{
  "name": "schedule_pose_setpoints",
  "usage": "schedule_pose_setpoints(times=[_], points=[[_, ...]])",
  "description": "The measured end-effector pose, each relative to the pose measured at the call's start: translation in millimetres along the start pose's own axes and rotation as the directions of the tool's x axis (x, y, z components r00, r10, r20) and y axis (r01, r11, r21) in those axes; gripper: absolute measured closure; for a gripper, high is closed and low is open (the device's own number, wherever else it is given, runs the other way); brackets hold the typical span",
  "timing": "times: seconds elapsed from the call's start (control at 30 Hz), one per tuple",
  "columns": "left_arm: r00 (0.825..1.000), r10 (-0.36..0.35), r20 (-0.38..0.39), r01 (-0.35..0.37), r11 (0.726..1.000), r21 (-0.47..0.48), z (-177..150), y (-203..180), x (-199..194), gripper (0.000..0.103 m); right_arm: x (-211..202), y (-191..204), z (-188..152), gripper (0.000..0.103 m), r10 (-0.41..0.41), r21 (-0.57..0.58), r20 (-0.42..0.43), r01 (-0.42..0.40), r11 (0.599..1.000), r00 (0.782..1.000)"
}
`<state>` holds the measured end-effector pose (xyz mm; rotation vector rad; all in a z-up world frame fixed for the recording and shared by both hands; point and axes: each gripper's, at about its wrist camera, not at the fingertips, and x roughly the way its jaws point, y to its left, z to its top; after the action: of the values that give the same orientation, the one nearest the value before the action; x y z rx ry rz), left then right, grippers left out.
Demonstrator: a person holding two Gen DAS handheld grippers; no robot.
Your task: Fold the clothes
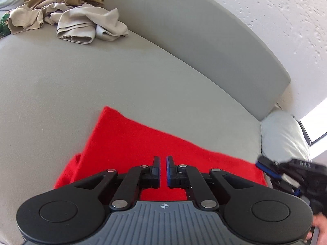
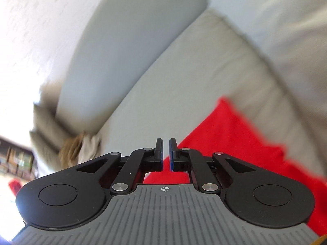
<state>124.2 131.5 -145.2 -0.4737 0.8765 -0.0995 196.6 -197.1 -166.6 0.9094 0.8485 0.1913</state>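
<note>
A red garment (image 1: pixel 126 138) lies flat on the grey sofa seat (image 1: pixel 81 81), with a folded corner pointing away from me. My left gripper (image 1: pixel 163 159) hovers over its near part, jaws drawn together to a thin slit with nothing in it. My right gripper (image 1: pixel 260 162) shows at the garment's right edge, blurred. The right wrist view is blurred. There the right gripper (image 2: pixel 166 140) is shut and empty over the sofa seat (image 2: pixel 163 94), with the red garment (image 2: pixel 235 134) just to its right.
A heap of beige and tan clothes (image 1: pixel 77 22) sits at the far left of the seat, blurred in the right wrist view as a beige heap (image 2: pixel 81 149). The backrest (image 1: pixel 204 40) runs behind, and a pale pillow (image 1: pixel 284 134) lies at the right end. A hand (image 1: pixel 320 228) is at the lower right.
</note>
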Motion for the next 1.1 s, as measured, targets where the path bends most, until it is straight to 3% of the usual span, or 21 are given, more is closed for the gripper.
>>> schedule_pose_setpoints(times=[0.13,0.23,0.3,0.33,0.37,0.43,0.47,0.5,0.6,0.7,0.83,0.9,0.97,1.03,1.1], points=[[0.998,0.063,-0.022,-0.062,0.997,0.043,-18,-1,-2,0.099,39,25,-21,0.095,0.063,-0.027,-0.140,-0.067,0.997,0.988],[0.997,0.065,-0.041,-0.063,0.997,0.051,-19,3,-1,0.099,82,28,-32,0.095,0.104,0.054,-0.264,-0.092,0.994,0.959],[0.996,0.072,-0.055,-0.068,0.996,0.062,-18,5,2,0.097,105,24,-41,0.094,0.090,0.095,-0.321,-0.063,0.994,0.943],[0.995,0.082,-0.058,-0.078,0.994,0.072,-17,6,4,0.095,110,19,-44,0.103,0.040,0.084,-0.301,-0.015,0.996,0.953],[0.994,0.089,-0.061,-0.084,0.993,0.082,-16,7,6,0.095,109,10,-43,0.103,0.010,0.085,-0.239,0.011,0.996,0.971],[0.994,0.085,-0.063,-0.080,0.993,0.083,-16,10,8,0.095,86,2,-32,0.102,-0.095,0.090,-0.045,0.099,0.991,0.994],[0.995,0.082,-0.064,-0.077,0.994,0.080,-15,11,8,0.095,71,0,-26,0.096,-0.141,0.086,0.041,0.137,0.987,0.989],[0.995,0.079,-0.064,-0.074,0.994,0.077,-15,12,8,0.095,57,-2,-19,0.096,-0.155,0.094,0.080,0.147,0.985,0.985],[0.994,0.083,-0.068,-0.077,0.993,0.087,-13,8,3,0.095,22,-10,-9,0.096,-0.098,0.149,0.037,0.092,0.985,0.994],[0.996,0.063,-0.067,-0.054,0.991,0.123,-15,-6,-20,0.095,-24,4,-22,0.093,-0.079,0.064,0.009,0.079,0.995,0.997],[0.998,0.016,-0.064,-0.005,0.984,0.177,-27,-22,-67,0.085,-104,28,-59,0.074,-0.017,-0.060,0.012,0.018,0.998,1.000],[0.997,-0.013,-0.075,0.027,0.982,0.188,-35,-28,-92,0.081,-143,36,-77,0.072,0.023,-0.097,0.009,-0.022,0.995,1.000],[0.996,0.000,-0.086,0.019,0.977,0.213,-46,-35,-109,0.075,-181,36,-93,0.058,0.051,-0.117,0.015,-0.048,0.992,0.999],[0.996,0.033,-0.088,-0.010,0.969,0.247,-58,-42,-121,0.070,-209,33,-103,0.047,0.028,-0.141,0.033,-0.023,0.990,0.999],[0.995,0.046,-0.087,-0.022,0.964,0.264,-68,-48,-116,0.069,-225,20,-109,0.047,0.002,-0.141,0.032,0.002,0.990,0.999]])
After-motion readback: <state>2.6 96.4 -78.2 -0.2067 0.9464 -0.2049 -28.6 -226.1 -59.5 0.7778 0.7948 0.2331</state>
